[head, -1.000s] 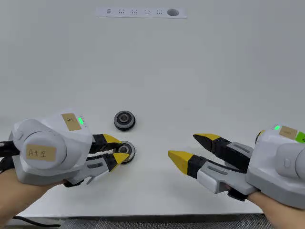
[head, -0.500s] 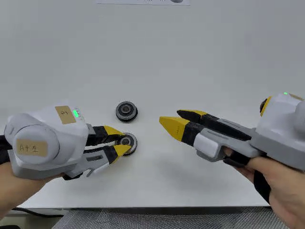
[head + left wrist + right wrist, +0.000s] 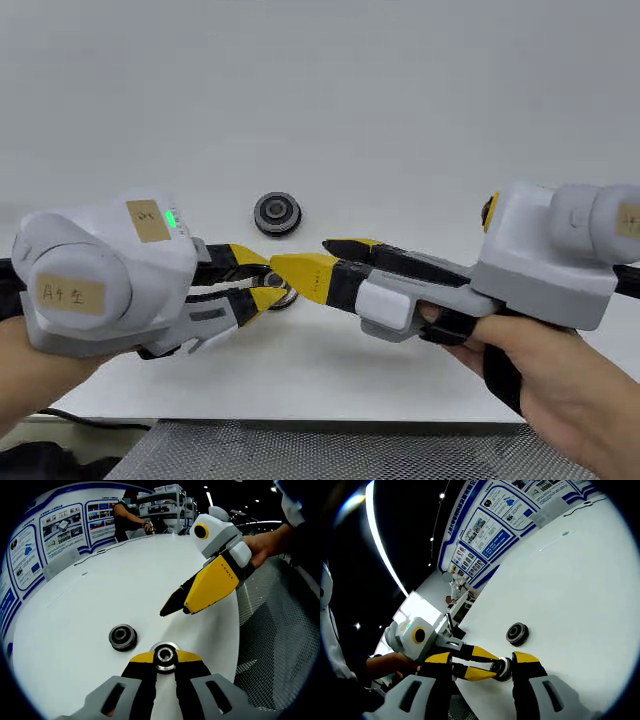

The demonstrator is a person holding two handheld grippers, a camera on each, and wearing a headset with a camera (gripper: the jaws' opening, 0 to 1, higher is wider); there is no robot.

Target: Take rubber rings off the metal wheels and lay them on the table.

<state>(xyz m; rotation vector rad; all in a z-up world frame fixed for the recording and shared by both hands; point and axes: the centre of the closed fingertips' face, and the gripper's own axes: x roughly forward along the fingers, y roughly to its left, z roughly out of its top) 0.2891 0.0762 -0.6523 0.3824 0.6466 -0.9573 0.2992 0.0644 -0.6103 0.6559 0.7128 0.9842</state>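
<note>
Right gripper (image 3: 300, 254) now near wheel (image 3: 164, 656)

The far wheel (image 3: 277, 212), dark-rimmed, lies flat on the white table (image 3: 400, 150). The near wheel (image 3: 165, 656), silvery with a dark hub, sits pinched between yellow jaw tips

The head view looks forward and down from above the near edge of the table (image 3: 420, 160), with the left gripper (image 3: 268, 280) and the right gripper (image 3: 298, 252) close beneath it. The left gripper view sits low over the tabletop and faces right and far along its own jaws. The right gripper view is rolled and faces left. All three views share the near wheel (image 3: 280, 295) and the far wheel (image 3: 277, 212). The near wheel is very close in both gripper views.
</note>
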